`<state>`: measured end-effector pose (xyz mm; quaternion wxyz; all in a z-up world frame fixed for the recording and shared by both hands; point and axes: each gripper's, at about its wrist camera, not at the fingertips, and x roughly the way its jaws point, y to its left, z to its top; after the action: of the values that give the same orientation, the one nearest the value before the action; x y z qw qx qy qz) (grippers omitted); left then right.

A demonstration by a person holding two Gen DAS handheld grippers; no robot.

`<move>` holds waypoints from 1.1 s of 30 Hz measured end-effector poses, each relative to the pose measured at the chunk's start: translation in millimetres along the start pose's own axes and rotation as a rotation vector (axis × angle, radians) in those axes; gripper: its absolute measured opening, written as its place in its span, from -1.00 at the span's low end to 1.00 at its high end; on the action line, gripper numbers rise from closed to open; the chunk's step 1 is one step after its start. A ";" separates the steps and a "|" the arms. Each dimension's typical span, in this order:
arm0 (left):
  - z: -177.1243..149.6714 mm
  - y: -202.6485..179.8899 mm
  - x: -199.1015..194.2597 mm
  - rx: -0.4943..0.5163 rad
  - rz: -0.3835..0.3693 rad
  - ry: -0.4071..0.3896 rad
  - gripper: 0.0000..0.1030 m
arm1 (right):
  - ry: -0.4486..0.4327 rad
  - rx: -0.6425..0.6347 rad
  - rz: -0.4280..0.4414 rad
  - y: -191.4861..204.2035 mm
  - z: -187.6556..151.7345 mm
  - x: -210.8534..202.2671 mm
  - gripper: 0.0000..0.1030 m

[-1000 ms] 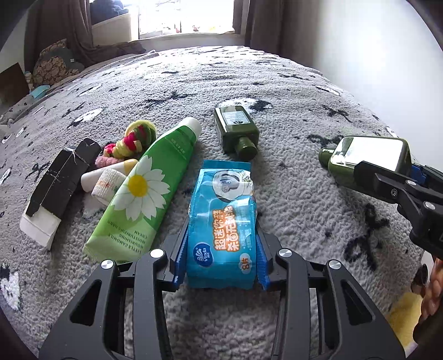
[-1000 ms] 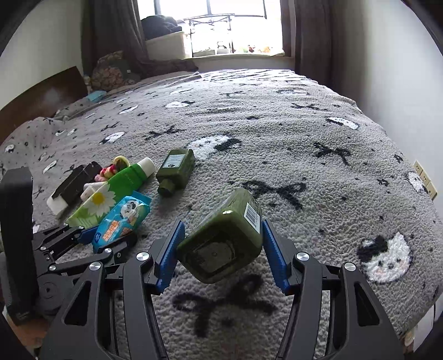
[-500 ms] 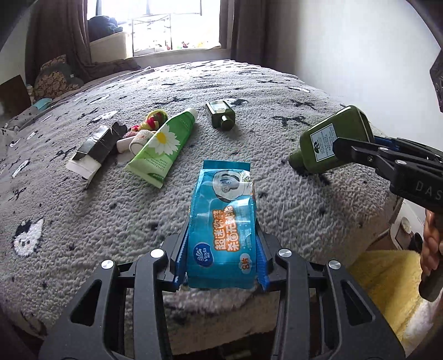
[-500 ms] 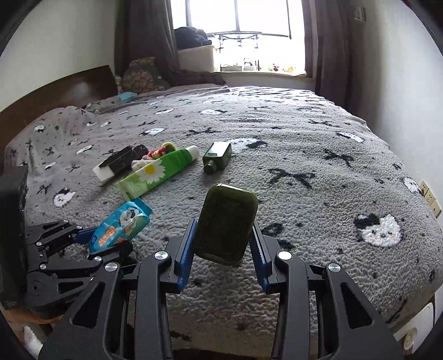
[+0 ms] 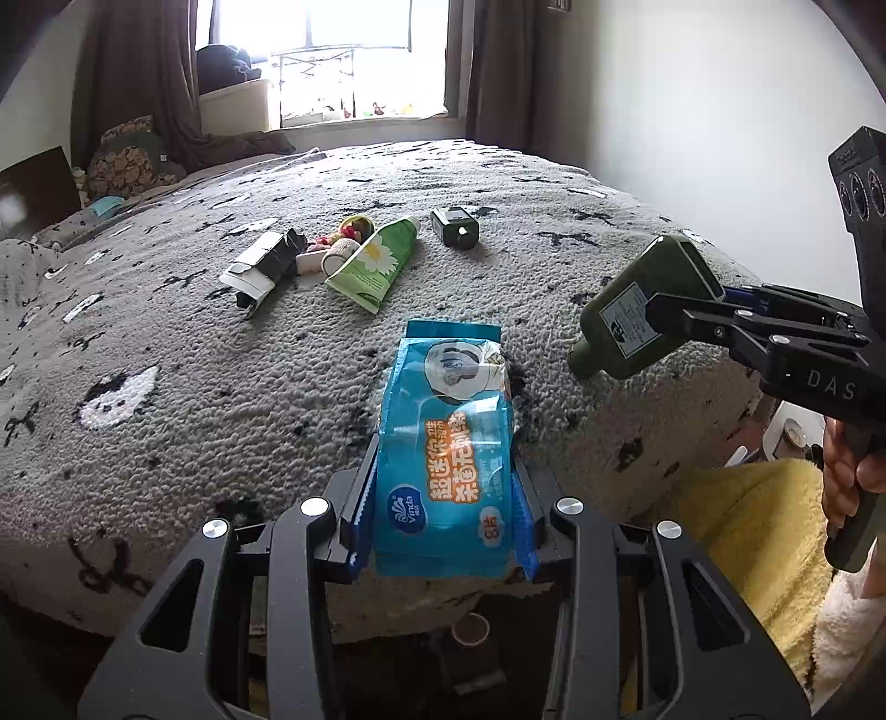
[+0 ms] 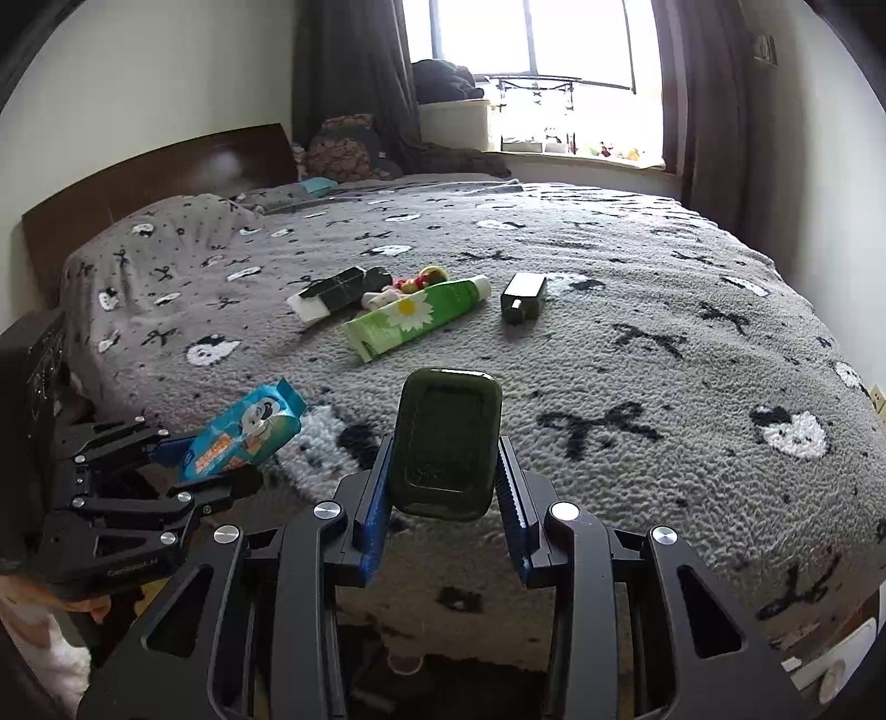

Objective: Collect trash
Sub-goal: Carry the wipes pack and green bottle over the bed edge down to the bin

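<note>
The left gripper [image 5: 446, 518] has its blue-padded fingers [image 5: 362, 512] clamped on the sides of a blue wet-wipe pack [image 5: 446, 448], which sticks forward from them, held in the air over the near edge of the bed [image 5: 166, 399]. The right gripper [image 6: 443, 490] grips a dark green bottle [image 6: 446, 440] by its narrow sides; its jaws have just been closing on the bottle, and both pads press against it. In the left wrist view this bottle [image 5: 642, 315] hangs tilted, cap end pointing down and left, above the bed's right corner, to the right of the wipe pack and apart from it. A hand [image 5: 853, 479] grips the right gripper's handle there.

Farther out on the grey patterned bedcover lies the rest: a green daisy-printed tube [image 6: 415, 315], a second small dark green bottle [image 6: 523, 296] to its right, a black and white carton [image 6: 338, 291] to its left, and small colourful bits [image 6: 418, 279] between carton and tube. Beyond are a wooden headboard [image 6: 155, 177] and a bright window [image 6: 587, 44].
</note>
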<state>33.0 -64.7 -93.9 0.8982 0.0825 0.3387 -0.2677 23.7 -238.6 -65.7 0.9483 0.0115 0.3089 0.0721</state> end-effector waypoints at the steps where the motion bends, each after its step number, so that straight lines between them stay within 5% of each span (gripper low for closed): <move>1: -3.7 -0.2 -3.6 -0.001 0.001 0.000 -0.27 | 0.002 -0.004 0.003 3.1 -4.2 -2.4 -0.31; 12: -52.3 0.3 -13.0 -0.029 -0.009 0.088 -0.27 | 0.082 0.054 0.050 11.3 -58.6 -11.6 -0.33; 33: -130.0 4.4 37.6 -0.076 -0.019 0.339 -0.27 | 0.413 0.100 0.116 27.8 -146.8 44.6 -0.37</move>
<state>-14.4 -34.1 -217.0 0.8282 0.0891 0.4959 -0.2455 -30.6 -208.0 -208.7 0.8575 0.0612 0.4984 0.1119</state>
